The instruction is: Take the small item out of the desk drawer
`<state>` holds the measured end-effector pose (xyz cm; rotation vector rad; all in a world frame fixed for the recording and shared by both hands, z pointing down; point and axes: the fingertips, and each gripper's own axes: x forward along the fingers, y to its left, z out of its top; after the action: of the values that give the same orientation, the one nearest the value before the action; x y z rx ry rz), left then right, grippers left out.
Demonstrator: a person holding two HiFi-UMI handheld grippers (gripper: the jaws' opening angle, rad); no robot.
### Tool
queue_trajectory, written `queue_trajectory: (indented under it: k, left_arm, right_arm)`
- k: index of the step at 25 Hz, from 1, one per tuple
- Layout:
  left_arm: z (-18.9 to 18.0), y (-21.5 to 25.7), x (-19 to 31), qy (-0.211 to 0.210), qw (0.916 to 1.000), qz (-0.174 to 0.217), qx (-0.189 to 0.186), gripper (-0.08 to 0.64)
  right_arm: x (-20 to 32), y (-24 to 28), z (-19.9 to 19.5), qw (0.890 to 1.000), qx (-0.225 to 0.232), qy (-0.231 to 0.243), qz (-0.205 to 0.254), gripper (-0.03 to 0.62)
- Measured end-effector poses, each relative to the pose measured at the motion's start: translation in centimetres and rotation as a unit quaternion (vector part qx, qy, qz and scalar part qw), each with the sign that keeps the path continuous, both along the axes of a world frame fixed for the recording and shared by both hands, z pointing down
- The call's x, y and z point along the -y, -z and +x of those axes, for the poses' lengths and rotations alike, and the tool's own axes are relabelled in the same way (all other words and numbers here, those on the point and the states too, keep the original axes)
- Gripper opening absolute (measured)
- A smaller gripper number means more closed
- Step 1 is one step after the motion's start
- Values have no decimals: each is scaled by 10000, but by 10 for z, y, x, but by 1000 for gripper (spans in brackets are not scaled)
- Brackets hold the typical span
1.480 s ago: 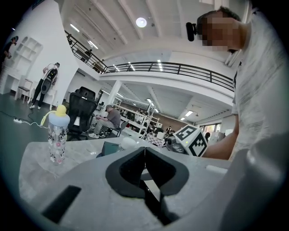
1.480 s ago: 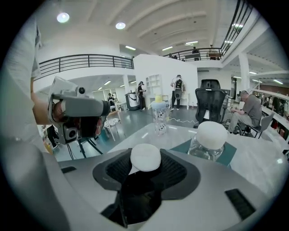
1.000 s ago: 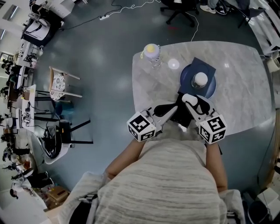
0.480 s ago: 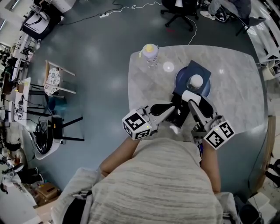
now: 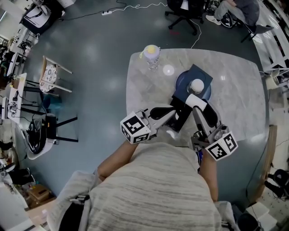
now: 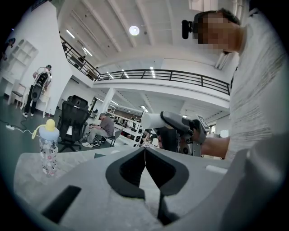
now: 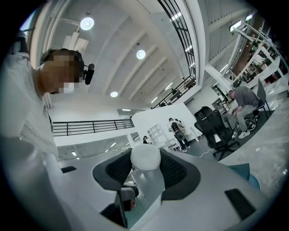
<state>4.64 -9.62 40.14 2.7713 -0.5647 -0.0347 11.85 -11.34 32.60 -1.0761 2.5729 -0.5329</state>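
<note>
Already the right gripper (image 7: 145, 153) has its fingers squeezed on the small white item (image 7: 145, 160). The left gripper (image 6: 145, 151) has its fingers closed on nothing. I cannot see the drawer, so the taking out looks mostly done.

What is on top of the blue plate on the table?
A white ball sits on the blue plate. The right gripper, shut on a white cylinder, covers the plate's near edge, so anything there is hidden.

A grey floor (image 5: 99, 67) holds a black office chair (image 5: 183, 13) and a wooden chair (image 5: 52, 79), under a railed balcony (image 6: 171, 74) and ceiling lights (image 6: 134, 30).
</note>
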Motion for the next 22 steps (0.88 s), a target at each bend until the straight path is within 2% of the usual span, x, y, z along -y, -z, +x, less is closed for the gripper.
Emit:
queue_trajectory:
  k: [6,22]
  left_arm:
    - [3,0,-1,-39,10000,-30,-63,15]
    - [-3,2,4,9,9996,-146,-257,15]
  right_arm:
    - [-4,2,0,9998,-181,-7,131,178]
    - [-3,1,-5,9997,-209,55,66,178]
